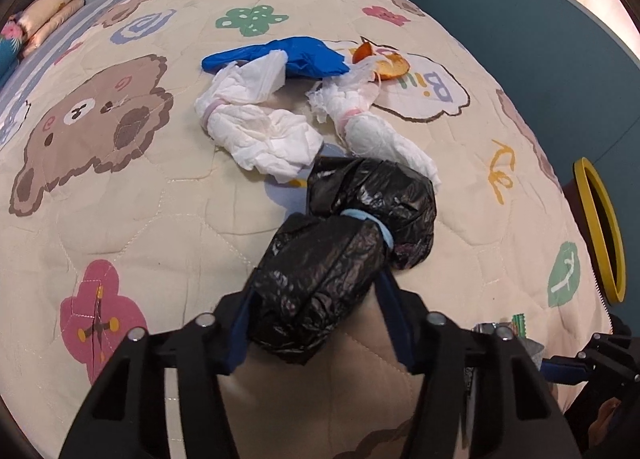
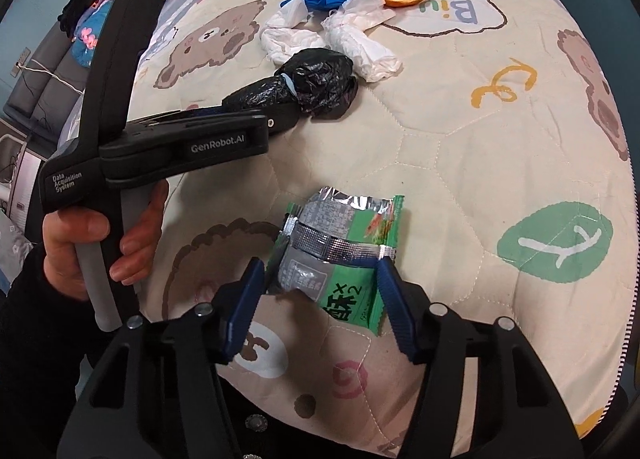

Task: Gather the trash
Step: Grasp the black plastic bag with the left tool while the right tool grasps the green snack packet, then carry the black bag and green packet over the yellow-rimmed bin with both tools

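My left gripper is shut on a black plastic bag bundle tied with a blue band; it rests on the bed quilt. The bundle also shows in the right wrist view. My right gripper holds a green and silver snack wrapper between its blue fingers, low over the quilt. Beyond lie two white tied bundles, a blue glove and an orange peel.
A yellow-rimmed bin stands right of the bed. Folded pillows lie at the far left. A teal wall lies behind the bed. The left hand-held gripper body crosses the right wrist view.
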